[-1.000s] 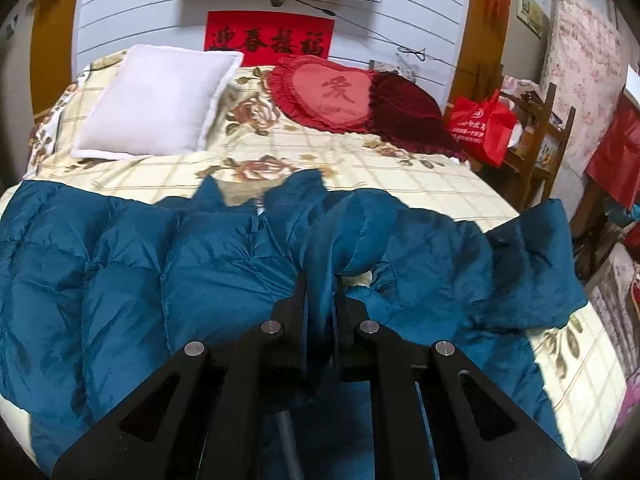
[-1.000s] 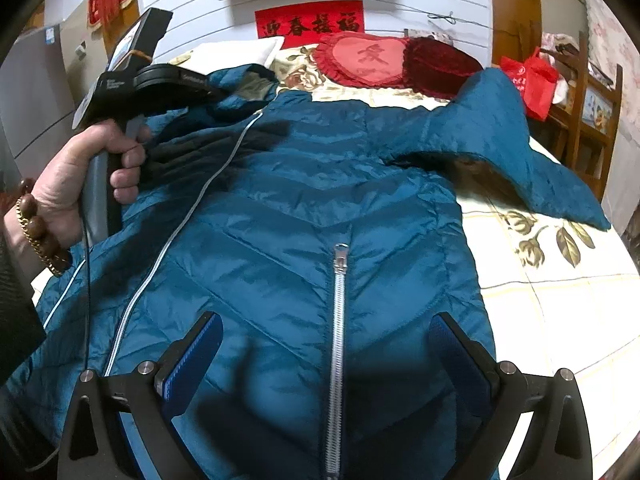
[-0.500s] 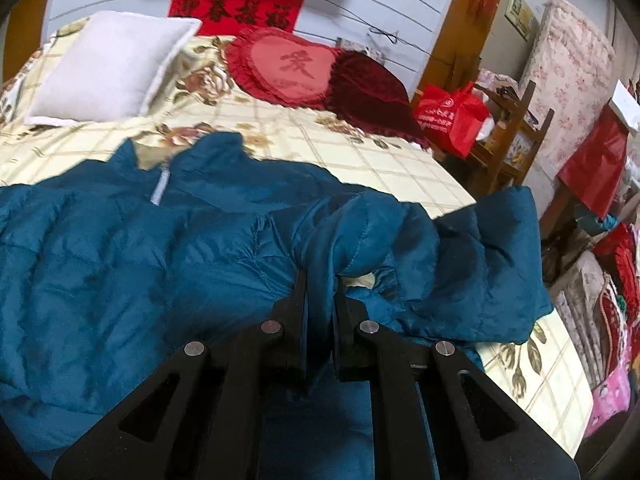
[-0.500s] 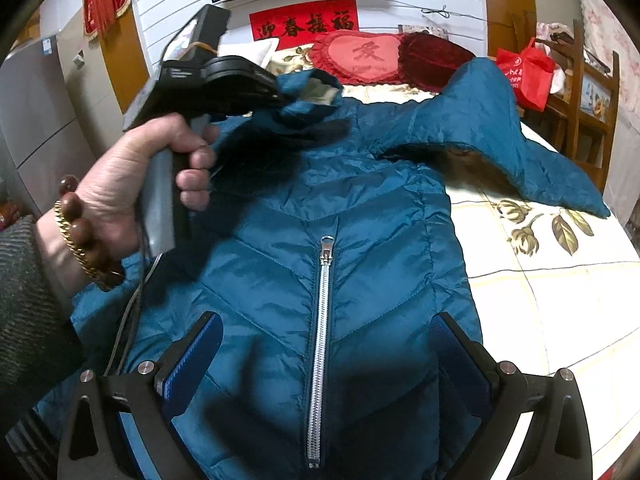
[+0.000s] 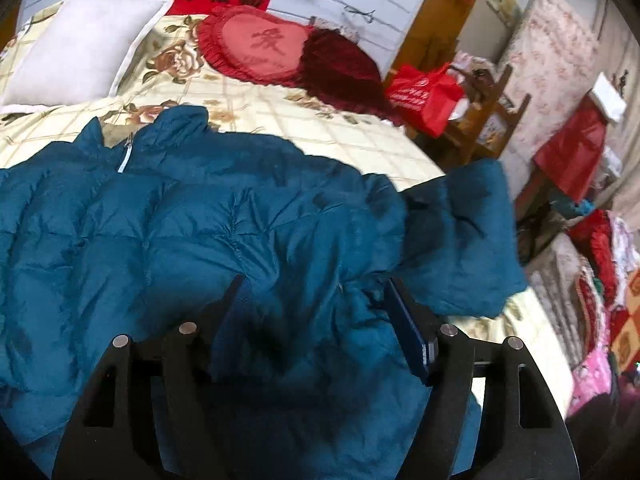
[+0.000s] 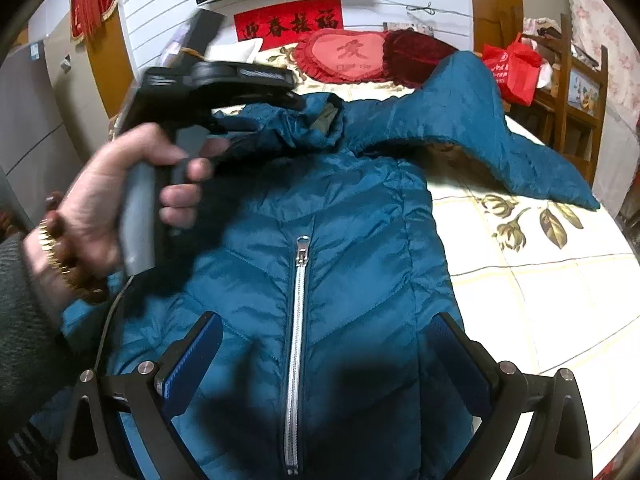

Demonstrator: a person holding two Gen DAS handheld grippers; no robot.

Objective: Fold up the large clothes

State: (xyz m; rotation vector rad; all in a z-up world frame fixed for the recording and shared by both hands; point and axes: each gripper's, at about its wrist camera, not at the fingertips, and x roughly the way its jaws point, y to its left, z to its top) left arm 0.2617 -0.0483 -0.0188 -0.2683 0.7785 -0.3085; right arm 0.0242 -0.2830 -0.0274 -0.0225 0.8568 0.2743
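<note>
We have the blue down jacket (image 6: 340,240) spread across the bed (image 6: 540,280), one side laid over its zipper (image 6: 298,320). Our left gripper (image 5: 316,312) and right gripper (image 6: 324,360) both hover released above it. Next we judge the far sleeve (image 6: 480,120) needs folding inward.

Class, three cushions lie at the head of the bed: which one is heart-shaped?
The red cushion in the middle, bearing a character; the white pillow is square, the dark red cushion plain.

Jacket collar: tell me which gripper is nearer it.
Left. The left gripper hovers beside the collar; the right gripper sits open over the lower zipper, well short of it.
</note>
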